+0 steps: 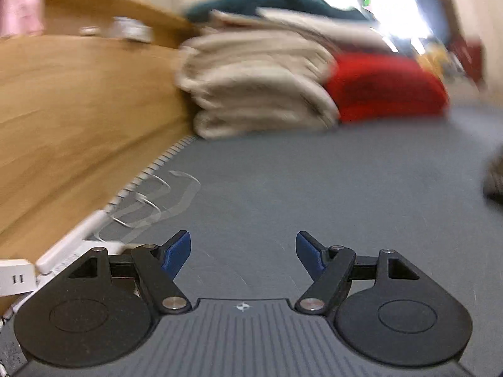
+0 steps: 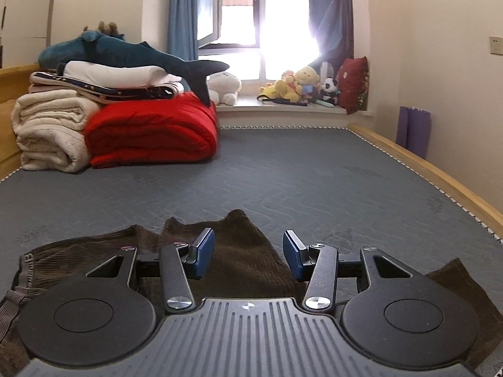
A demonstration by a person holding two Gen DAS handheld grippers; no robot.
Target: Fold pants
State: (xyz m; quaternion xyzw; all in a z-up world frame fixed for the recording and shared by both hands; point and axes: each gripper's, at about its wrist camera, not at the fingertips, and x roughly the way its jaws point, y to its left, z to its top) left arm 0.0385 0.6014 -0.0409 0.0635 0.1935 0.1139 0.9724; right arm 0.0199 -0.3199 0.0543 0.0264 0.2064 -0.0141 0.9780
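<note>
right gripper open over brown pants | left gripper open, blurred view, pants perhaps at edge

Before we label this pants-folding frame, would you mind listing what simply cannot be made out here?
- Brown pants, right wrist view: the right gripper body covers their near part, so their full layout is unknown.
- Small objects on the wooden ledge, left wrist view: motion blur makes them unidentifiable.
- Dark shape at the right edge, left wrist view: cut off and blurred.
- Pants beneath the left gripper: none visible.
</note>
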